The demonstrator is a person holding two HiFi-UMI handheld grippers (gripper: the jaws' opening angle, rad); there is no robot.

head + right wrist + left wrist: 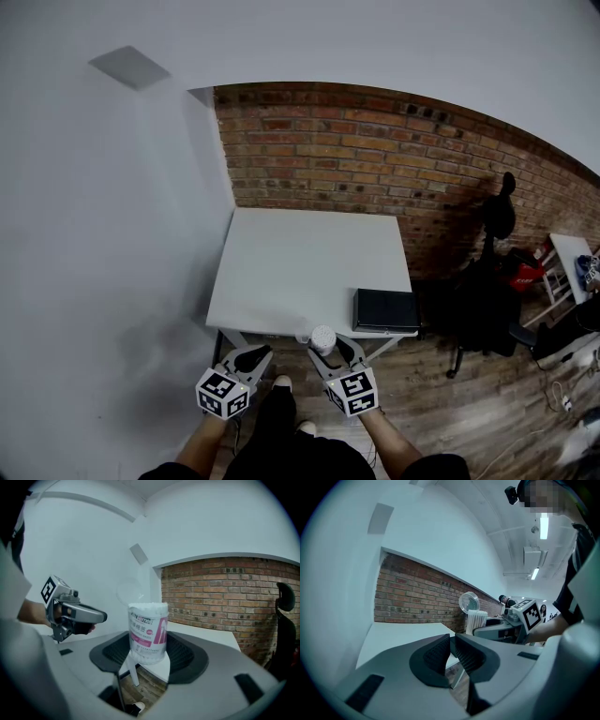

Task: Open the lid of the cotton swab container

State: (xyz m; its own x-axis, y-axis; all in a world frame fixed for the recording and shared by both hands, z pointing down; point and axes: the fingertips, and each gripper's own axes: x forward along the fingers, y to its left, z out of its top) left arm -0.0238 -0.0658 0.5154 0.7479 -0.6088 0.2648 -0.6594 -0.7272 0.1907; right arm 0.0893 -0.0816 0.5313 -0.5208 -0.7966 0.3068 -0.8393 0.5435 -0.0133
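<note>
Your right gripper (pixel 149 654) is clamped on the cotton swab tub (pixel 148 631), dead centre of its own view; it's held upright just in front of the near edge of the white table (pixel 281 272), which leaves the top free to work on. The clear lid (pixel 468 603) looks flipped up already, standing on edge above the swabs just right of centre in the left gripper view; I'd call the opening done. Your left gripper (pixel 452 652) has its jaws pinched nearly together with nothing between them; it sits apart from the tub, lower left in the head view. The black box (pixel 385 309) at the table's lower right corner isn't in the way.
</note>
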